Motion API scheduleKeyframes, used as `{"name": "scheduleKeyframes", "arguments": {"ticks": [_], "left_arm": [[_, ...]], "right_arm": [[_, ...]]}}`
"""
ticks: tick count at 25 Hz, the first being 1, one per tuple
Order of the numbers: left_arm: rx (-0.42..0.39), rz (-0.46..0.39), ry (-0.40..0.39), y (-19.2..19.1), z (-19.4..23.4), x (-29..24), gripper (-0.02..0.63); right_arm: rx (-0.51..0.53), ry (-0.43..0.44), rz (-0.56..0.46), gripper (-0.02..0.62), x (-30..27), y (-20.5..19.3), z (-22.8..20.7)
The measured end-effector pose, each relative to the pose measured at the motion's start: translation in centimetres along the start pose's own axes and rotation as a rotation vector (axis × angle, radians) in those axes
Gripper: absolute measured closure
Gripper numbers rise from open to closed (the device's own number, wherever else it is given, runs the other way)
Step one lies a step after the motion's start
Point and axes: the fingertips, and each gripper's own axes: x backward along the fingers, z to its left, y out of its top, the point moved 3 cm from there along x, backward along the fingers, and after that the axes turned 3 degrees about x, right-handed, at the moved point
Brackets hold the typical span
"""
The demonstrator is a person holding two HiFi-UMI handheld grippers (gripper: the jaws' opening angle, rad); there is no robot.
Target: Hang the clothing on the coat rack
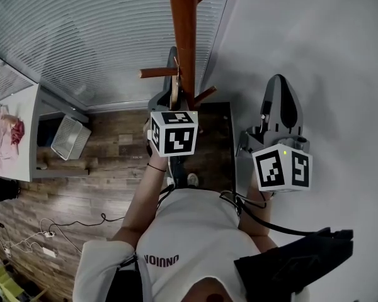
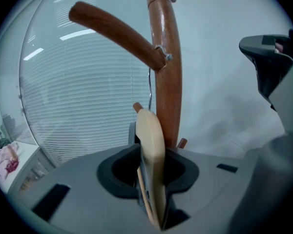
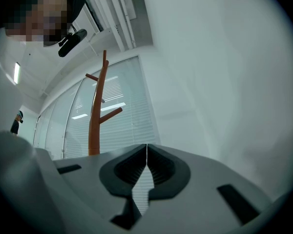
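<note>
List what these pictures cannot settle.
- Any garment on the hanger: left gripper view, hidden below the jaws of the left gripper; head view, its marker cube covers it.
- Base of the coat rack: head view, behind that cube.
- The pink clothing on the side table: head view, too small, cut by the left edge.

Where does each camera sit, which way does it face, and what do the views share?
Head view: head-mounted, facing steeply down; shows the person's white shirt, forearms, left gripper and right gripper.
Left gripper view: on the left gripper, facing the coat rack close up, wooden hanger between its jaws; no body visible.
Right gripper view: on the right gripper, facing white wall and blinds, jaws together; person's head upper left.
Shared: all three show the coat rack.
</note>
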Motion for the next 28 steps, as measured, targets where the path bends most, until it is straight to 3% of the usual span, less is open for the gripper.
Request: {"name": "scheduleKeyframes", "arguments": {"ticks": [10, 21, 24, 28], "left_arm": [[0.0, -0.077, -0.047, 2.2, -0.3, 2.3, 0.474], [0.026, -0.248, -0.045, 6.0, 0.6, 7.0, 0.471], [0.043, -0.305, -0.03, 6.5, 1.2, 8.1, 0.488], [0.071, -0.412, 0.029, 7.4, 2.7, 10.1, 0.571]], "right_arm": [[-0.003, 0.016, 0.003, 0.574, -0.3, 0.1, 0.6], [-0.016, 0.041, -0.004, 0.574, -0.6, 0.3, 1.4], [-0.021, 0.05, -0.002, 0.574, -0.7, 0.2, 1.7], [-0.023, 0.07, 0.002, 0.574, -0.7, 0.1, 2.4]]}}
